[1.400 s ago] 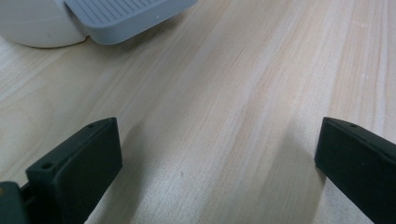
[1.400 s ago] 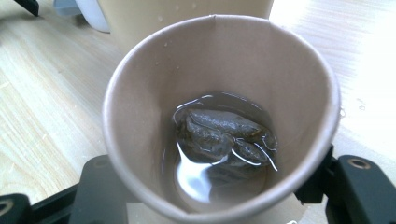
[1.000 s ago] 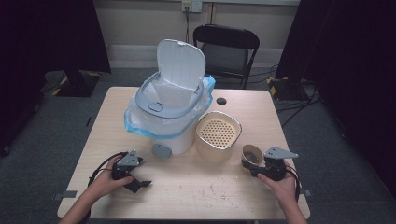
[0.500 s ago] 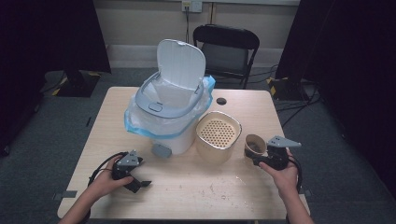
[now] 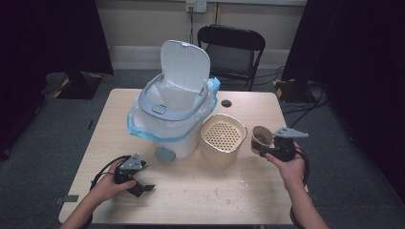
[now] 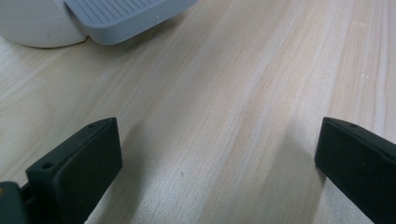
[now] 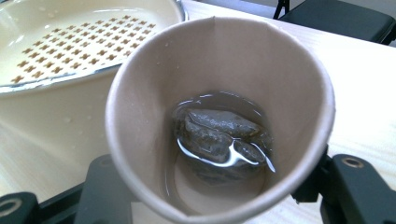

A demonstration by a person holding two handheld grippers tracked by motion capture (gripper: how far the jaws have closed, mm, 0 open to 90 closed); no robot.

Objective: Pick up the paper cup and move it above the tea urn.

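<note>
So the right gripper (image 5: 267,150) has lifted the paper cup (image 5: 261,137) off the table and nudged it toward the strainer tub (image 5: 222,138) at frame centre since a second ago. Jaws pinch the cup's sides, deforming the rim; a wet teabag (image 7: 219,135) sits in a bit of liquid. My guess: it's about to get dumped through the strainer. Left gripper (image 5: 139,183) rests lower left, jaws wide, nothing in them, near the bin's pedal (image 6: 126,18). No readable writing anywhere.
</note>
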